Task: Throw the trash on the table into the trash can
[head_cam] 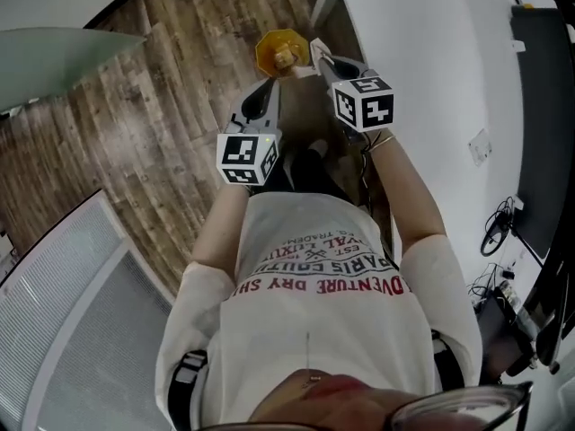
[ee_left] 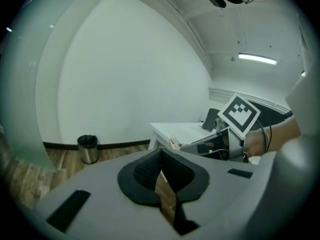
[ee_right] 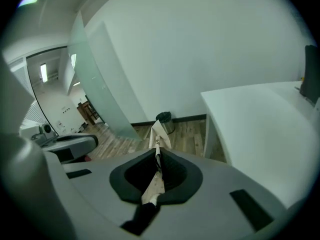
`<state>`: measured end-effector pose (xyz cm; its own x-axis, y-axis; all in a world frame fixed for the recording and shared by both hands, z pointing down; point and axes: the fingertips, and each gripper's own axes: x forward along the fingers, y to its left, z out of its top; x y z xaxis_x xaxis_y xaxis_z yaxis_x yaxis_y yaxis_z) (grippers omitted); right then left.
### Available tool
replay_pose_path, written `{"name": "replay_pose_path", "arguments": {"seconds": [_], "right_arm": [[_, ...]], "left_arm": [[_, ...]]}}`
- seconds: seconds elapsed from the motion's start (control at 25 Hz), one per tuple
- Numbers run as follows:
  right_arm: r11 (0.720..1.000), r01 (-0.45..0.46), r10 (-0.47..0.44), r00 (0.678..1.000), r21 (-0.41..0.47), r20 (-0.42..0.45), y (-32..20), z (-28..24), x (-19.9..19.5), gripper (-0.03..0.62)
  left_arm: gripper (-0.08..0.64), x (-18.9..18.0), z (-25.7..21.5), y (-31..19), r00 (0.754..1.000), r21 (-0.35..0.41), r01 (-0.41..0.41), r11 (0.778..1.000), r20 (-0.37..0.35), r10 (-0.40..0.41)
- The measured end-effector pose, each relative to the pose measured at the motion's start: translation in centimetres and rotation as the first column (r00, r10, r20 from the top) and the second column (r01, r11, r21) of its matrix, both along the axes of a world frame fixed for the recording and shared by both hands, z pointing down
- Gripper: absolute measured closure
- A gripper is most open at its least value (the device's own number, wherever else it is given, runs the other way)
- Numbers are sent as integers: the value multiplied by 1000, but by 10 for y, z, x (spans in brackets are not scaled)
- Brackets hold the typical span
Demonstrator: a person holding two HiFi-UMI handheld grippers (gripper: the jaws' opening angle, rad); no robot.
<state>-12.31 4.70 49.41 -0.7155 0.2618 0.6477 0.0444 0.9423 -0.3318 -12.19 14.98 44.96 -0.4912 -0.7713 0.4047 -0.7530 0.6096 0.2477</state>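
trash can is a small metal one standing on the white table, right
No: the small metal trash can stands on the wooden floor against the wall, not on the white table, as the right gripper view shows.

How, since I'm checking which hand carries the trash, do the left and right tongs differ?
The right tongs are clamped on a thin paper scrap that pokes past the tips; the left tongs look shut with nothing between. The trash can lies straight ahead of the right tongs, but well off to the left in the left tongs' view. Both are grey and shut.
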Motion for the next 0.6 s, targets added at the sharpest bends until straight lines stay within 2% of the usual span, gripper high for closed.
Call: {"name": "replay_pose_path", "arguments": {"seconds": [0.12, 0.28, 0.6], "right_arm": [[998, 59, -56, 996, 31, -67, 35, 49, -24, 563], [997, 70, -64, 989, 44, -132, 59, 122, -60, 563], [998, 21, -6, 972, 61, -236, 64, 282, -115, 563]], "left_arm": [[537, -24, 31, 44, 996, -24, 75, 997, -56, -76], [537, -69, 81, 81, 985, -41, 127, 991, -109, -130], [537, -144, 206, 103, 974, -78, 122, 989, -185, -134]]}}
